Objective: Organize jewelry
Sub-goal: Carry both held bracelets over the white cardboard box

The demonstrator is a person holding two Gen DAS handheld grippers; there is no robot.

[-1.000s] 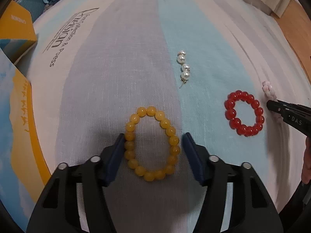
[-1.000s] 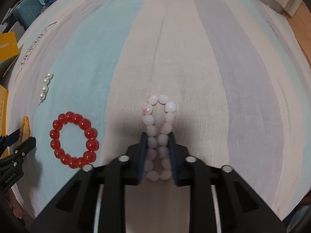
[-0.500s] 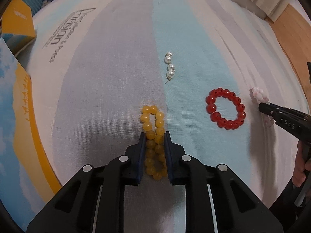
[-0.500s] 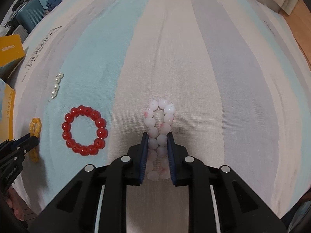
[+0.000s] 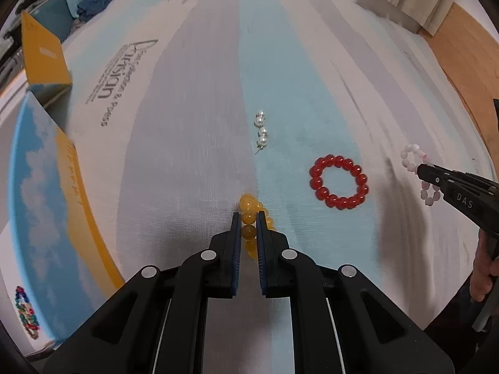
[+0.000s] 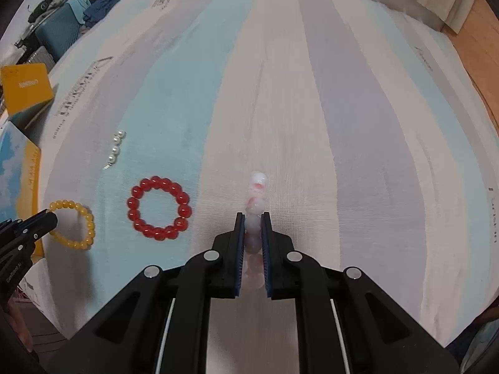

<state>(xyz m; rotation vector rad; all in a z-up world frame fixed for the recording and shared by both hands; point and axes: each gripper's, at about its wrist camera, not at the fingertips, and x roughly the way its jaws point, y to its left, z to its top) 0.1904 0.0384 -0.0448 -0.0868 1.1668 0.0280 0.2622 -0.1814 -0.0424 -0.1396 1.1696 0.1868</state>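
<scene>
Left gripper was clamped narrow on the yellow bead bracelet, squeezed flat between its blue pads; in the right wrist view the bracelet hung as a loop off the gripper tip, near the bedsheet's left edge. Right gripper had just been closing further and gripped the pale pink bead bracelet, beads stacked between the pads and sticking out past the tips. Both bracelets looked lifted off the striped bedsheet. Red bead bracelet lay flat on the blue stripe between the two grippers, apart from both. Pearl earrings lay further up the same stripe. Orange box sat at the sheet's far left edge.
</scene>
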